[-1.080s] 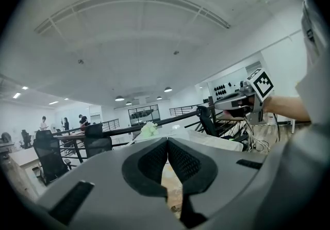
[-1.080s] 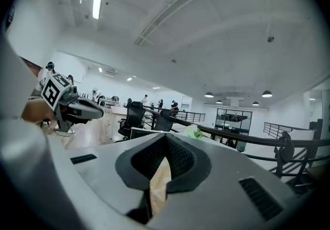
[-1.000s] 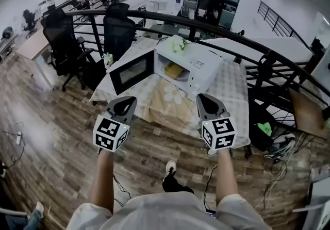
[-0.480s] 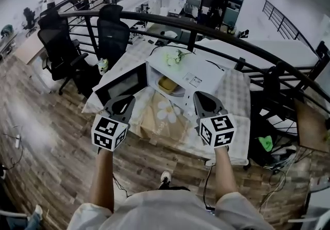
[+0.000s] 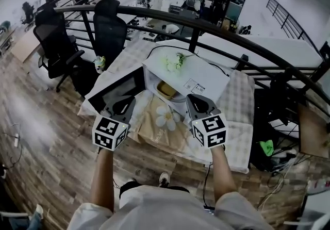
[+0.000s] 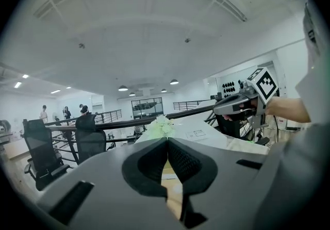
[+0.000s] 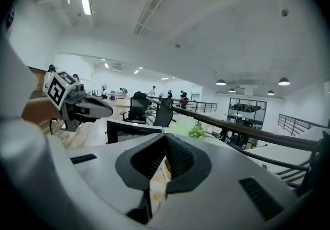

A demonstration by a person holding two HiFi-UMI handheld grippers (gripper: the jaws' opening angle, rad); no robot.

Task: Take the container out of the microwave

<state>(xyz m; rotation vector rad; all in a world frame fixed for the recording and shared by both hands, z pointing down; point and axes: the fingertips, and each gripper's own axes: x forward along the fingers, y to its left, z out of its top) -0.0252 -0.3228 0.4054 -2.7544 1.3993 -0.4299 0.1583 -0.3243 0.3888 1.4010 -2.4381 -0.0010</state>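
Both grippers hung short of the white box-shaped microwave (image 5: 192,75) on the pale cloth-covered table (image 5: 236,106), the task's lifting not yet begun. The left gripper (image 5: 122,105) had its jaws pressed together at the tips with nothing between them, and the right gripper (image 5: 198,104) was the same, closed and empty. The shallow yellow container (image 5: 167,89) sat inside the oven's cavity, visible through the opening, apart from both tools. The microwave's dark glass door (image 5: 116,88) stood swung out to the left, just beyond the left gripper's nose.

The likeliest trouble lay in those closed jaws. Driven into the cavity as they were, they would probably shove the container toward the back wall rather than take hold of it, so they would need to part first. The open door was a second hazard: a left gripper swinging wide could strike it or push it back toward the opening. On the oven's top, a small bunch of green-and-white flowers (image 5: 175,61) rested near the front edge, and any jolt to the cabinet might tip it off. What the container held could not be made out; if it carried food or liquid, a one-sided or tilted grip risked a spill onto the beige flower-print mat (image 5: 164,118) below — or a catch on the cavity's lower lip on the way out.
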